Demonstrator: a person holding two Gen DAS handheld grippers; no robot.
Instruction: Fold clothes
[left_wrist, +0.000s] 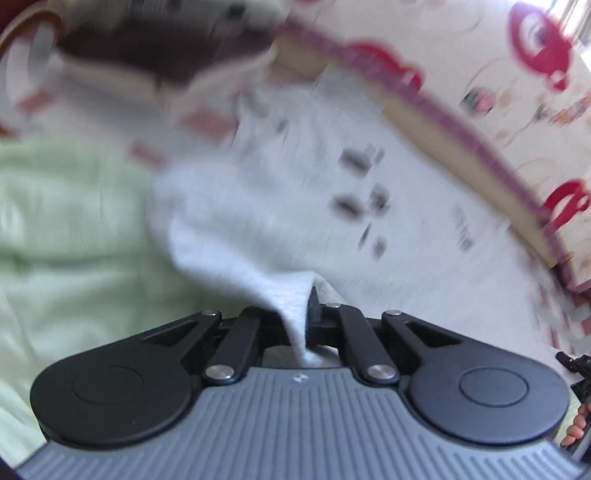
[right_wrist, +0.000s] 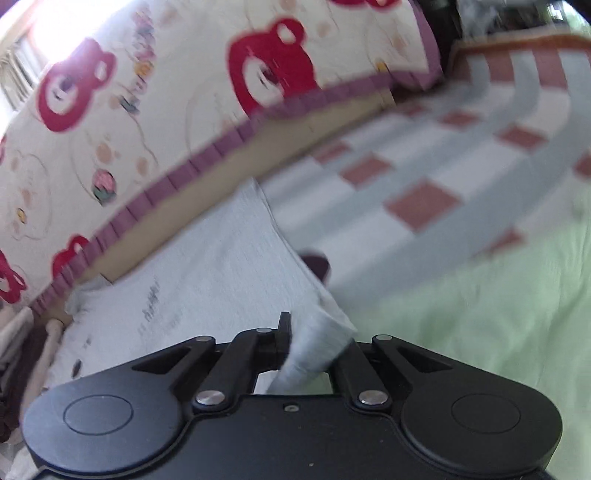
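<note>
A light grey garment (left_wrist: 280, 206) with dark printed marks lies spread on a bed, blurred by motion. Its near edge is pulled up into a peak that runs between the fingers of my left gripper (left_wrist: 297, 317), which is shut on the cloth. In the right wrist view the same grey garment (right_wrist: 207, 266) stretches away to the upper left, and a bunched corner of it is pinched in my right gripper (right_wrist: 306, 343), also shut on the cloth. The fingertips of both grippers are mostly hidden by the fabric.
A pale green sheet (left_wrist: 74, 229) covers the bed beside the garment (right_wrist: 480, 306). A checked cover of white, grey and red squares (right_wrist: 424, 173) lies farther off. A cream quilt with red bears and a purple border (right_wrist: 147, 110) runs along the far side. A hand (left_wrist: 576, 424) shows at the right edge.
</note>
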